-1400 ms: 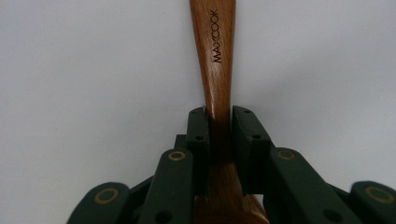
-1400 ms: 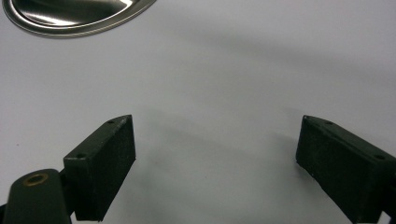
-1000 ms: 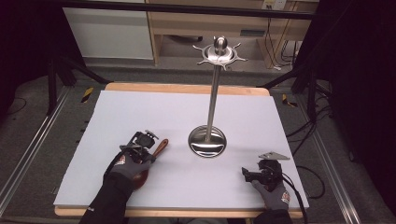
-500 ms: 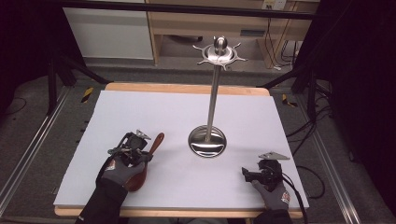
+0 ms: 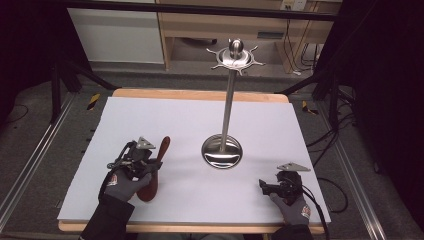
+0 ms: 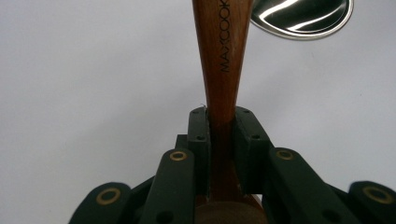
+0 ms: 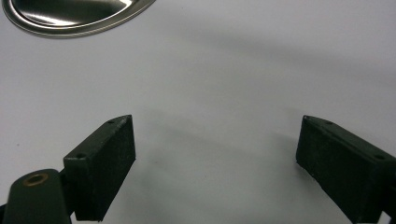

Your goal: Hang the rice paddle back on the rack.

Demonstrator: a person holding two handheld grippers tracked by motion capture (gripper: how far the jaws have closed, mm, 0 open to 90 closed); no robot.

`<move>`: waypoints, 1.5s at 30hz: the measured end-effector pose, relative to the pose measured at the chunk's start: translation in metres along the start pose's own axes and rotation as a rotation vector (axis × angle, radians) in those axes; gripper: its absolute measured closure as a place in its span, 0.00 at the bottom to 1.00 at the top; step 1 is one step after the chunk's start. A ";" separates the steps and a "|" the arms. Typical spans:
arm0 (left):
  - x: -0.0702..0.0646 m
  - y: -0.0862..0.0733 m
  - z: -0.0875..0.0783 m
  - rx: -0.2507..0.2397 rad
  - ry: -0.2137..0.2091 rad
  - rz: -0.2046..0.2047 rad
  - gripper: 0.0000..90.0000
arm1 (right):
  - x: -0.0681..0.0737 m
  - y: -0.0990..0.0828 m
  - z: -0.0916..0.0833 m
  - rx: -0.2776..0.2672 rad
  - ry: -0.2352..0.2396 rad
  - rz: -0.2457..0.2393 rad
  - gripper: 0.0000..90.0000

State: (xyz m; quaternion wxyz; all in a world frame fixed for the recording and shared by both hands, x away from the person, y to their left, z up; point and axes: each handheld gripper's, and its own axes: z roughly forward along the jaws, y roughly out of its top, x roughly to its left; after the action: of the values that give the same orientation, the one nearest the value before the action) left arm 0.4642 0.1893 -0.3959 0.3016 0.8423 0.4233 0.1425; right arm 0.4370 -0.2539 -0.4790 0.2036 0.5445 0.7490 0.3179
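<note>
The bench (image 5: 200, 115), a wooden top covered by a white sheet, is carrying a tall polished steel utensil stand (image 5: 227, 107): a round mirror-bright base right of the middle, a thin upright pole, and a hooked crown at the top toward the far edge. The base is also showing at the top right of the left gripper view (image 6: 303, 18) and at the top left of the right gripper view (image 7: 79, 16).

Near the front left corner, the left gripper (image 5: 147, 162) is gripping a dark brown wooden spoon (image 5: 159, 160). In the left gripper view its fingers (image 6: 200, 135) are clenching the narrow neck of the spoon (image 6: 223, 60), with the lettered handle running straight out ahead of them and the rounded bowl end lying back under the hand. From above, the long axis is pointing toward the far edge, leaning slightly to the right, so the free handle tip is aiming roughly at the stand, which is standing well apart to the right and beyond.

Near the front right corner, the right gripper (image 5: 270, 186) is resting low over the sheet, its fingers (image 7: 105, 163) spread wide and released, grasping nothing.

The left hand is the one carrying the spoon. The hooks are sitting high, so the likely next move is calling for a lift and a swing of the handle end up toward the crown.
</note>
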 end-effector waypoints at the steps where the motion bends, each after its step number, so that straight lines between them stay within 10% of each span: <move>1: 0.000 0.000 -0.002 -0.013 -0.005 -0.003 0.86 | 0.000 0.000 0.000 0.000 -0.001 0.000 0.14; 45: -0.003 0.024 -0.044 -0.281 -0.021 -0.013 0.86 | 0.000 0.000 -0.002 -0.016 -0.004 0.007 0.13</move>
State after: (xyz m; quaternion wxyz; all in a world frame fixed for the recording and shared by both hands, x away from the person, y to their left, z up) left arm 0.4555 0.1929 -0.3469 0.4222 0.7903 0.4016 0.1895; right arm 0.4363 -0.2545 -0.4776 0.2085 0.5461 0.7442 0.3233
